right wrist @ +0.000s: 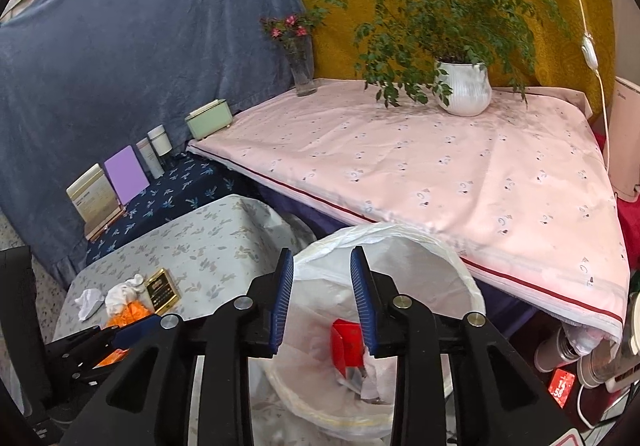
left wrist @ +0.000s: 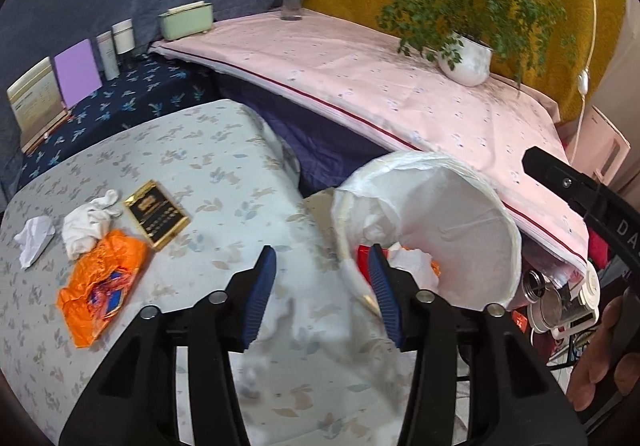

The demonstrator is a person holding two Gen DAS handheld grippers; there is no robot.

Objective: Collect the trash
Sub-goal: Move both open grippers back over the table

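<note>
- Grippers first: we see the left gripper (left wrist: 322, 286) tilted down over the near edge of the low table (left wrist: 224, 149), with its blue ribbed pads apart and nothing between them.
- We see the right gripper (right wrist: 322, 298) tilted down over the open trash bin (right wrist: 448, 266), its pads apart too, a smaller gap, and nothing pinched.
- In the left view a hand (left wrist: 608, 358) shows at the far right edge, wrapped around the other black tool.
- The bin stands just right of the low table and is lined with a thin, crinkly white bag. Inside we see a red box (right wrist: 347, 344) and some crumpled white paper (left wrist: 408, 260).
- Trash lies on the left part of the low table: a shiny, wrinkled orange wrapper (left wrist: 100, 282), a soft white cloth lump (left wrist: 90, 224) touching it, a crumpled white tissue (left wrist: 34, 236) further left, and a flat black and gold packet (left wrist: 156, 213) just right of the cloth.
- The low table wears a pale cloth with little leaves.
- Behind the bin a higher table has a smooth pink cloth (right wrist: 440, 165). On it stand a white ribbed pot with a leafy green plant (right wrist: 464, 89) and a glass vase of pink flowers (right wrist: 302, 65), well apart.
- Far left, we see a mint green box (right wrist: 209, 118) and a purple card (right wrist: 125, 173) near a blue curtain.
</note>
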